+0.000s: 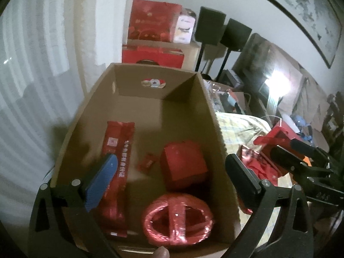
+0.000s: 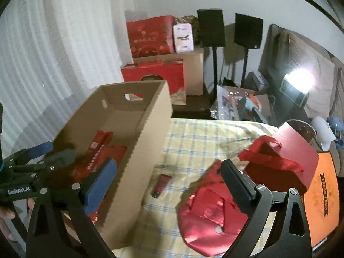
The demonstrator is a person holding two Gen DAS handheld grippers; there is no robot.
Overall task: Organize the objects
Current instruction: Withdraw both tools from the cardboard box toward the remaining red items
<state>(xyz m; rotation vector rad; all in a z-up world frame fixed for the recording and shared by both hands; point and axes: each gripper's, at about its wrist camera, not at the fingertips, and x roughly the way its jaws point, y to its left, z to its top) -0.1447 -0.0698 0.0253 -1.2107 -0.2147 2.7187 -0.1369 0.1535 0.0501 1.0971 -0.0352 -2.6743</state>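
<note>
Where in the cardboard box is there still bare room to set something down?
The far half of the cardboard box floor is bare, beyond the long red packet and the red carton. The near end is crowded, with the round red basket there.

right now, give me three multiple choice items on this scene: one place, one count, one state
1. Where is the round red basket?
A. inside the cardboard box
B. on the checked cloth
C. on a speaker stand

2. How many black speakers stand by the wall?
A. one
B. two
C. four

3. How are the right gripper jaws?
A. shut on the red bag
B. shut on nothing
C. open, holding nothing

Answers:
1. A, it lies on the box floor at the near end.
2. B, a pair stands on stands.
3. C, the jaws stand wide apart above the bag.
</note>
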